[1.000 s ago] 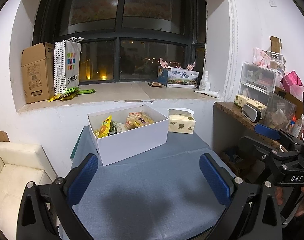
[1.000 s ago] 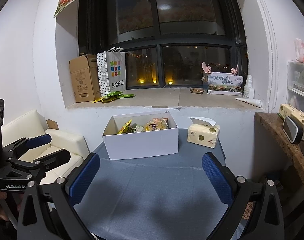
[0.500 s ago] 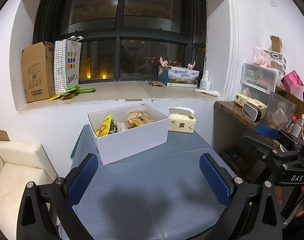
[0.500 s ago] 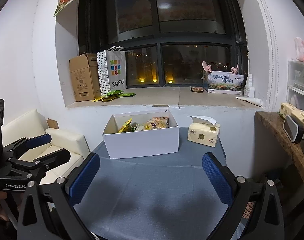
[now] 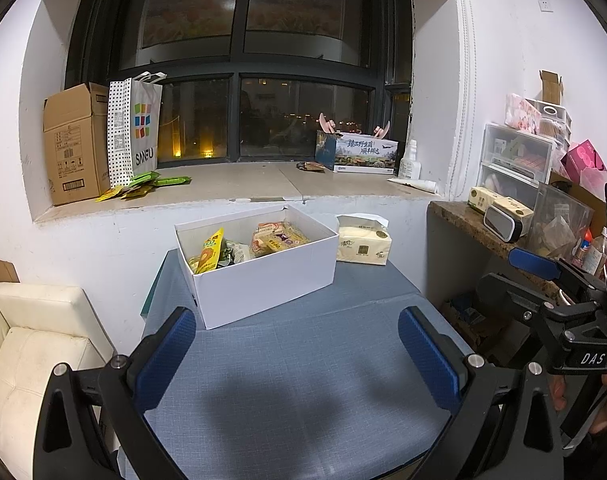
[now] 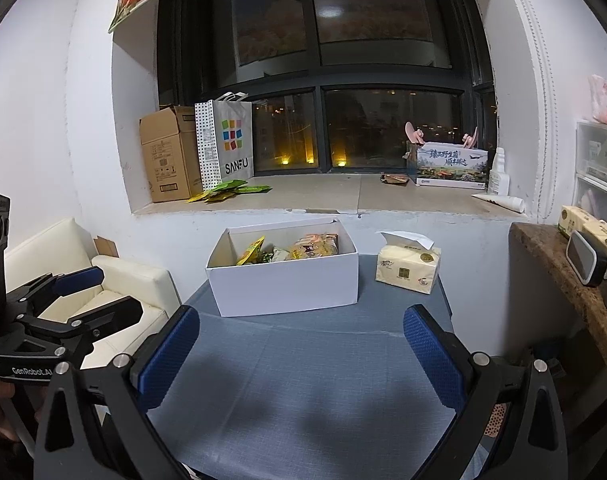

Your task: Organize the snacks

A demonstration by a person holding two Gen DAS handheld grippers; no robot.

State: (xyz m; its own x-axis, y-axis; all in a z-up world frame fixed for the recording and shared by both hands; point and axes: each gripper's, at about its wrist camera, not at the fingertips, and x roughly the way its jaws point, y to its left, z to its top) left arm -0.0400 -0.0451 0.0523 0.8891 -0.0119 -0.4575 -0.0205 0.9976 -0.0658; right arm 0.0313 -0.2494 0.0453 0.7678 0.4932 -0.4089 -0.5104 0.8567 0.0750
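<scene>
A white open box (image 5: 263, 276) stands at the far side of the blue-grey table (image 5: 303, 380). It holds several snack packets (image 5: 277, 237), among them an upright yellow one (image 5: 207, 252). The box (image 6: 287, 288) and its snacks (image 6: 311, 246) also show in the right wrist view. More green and yellow snack packets (image 5: 147, 184) lie on the windowsill; they also show in the right wrist view (image 6: 231, 191). My left gripper (image 5: 299, 352) is open and empty above the near table. My right gripper (image 6: 303, 356) is open and empty, also short of the box.
A tissue pack (image 5: 363, 242) lies right of the box. On the sill stand a cardboard carton (image 5: 75, 144), a SANFU paper bag (image 5: 133, 128) and a printed box (image 5: 363, 156). A white sofa (image 5: 35, 344) is at left, a cluttered shelf (image 5: 515, 220) at right.
Both views have shifted very slightly; the box sits a touch higher and farther in frame. Both grippers stay open and empty.
</scene>
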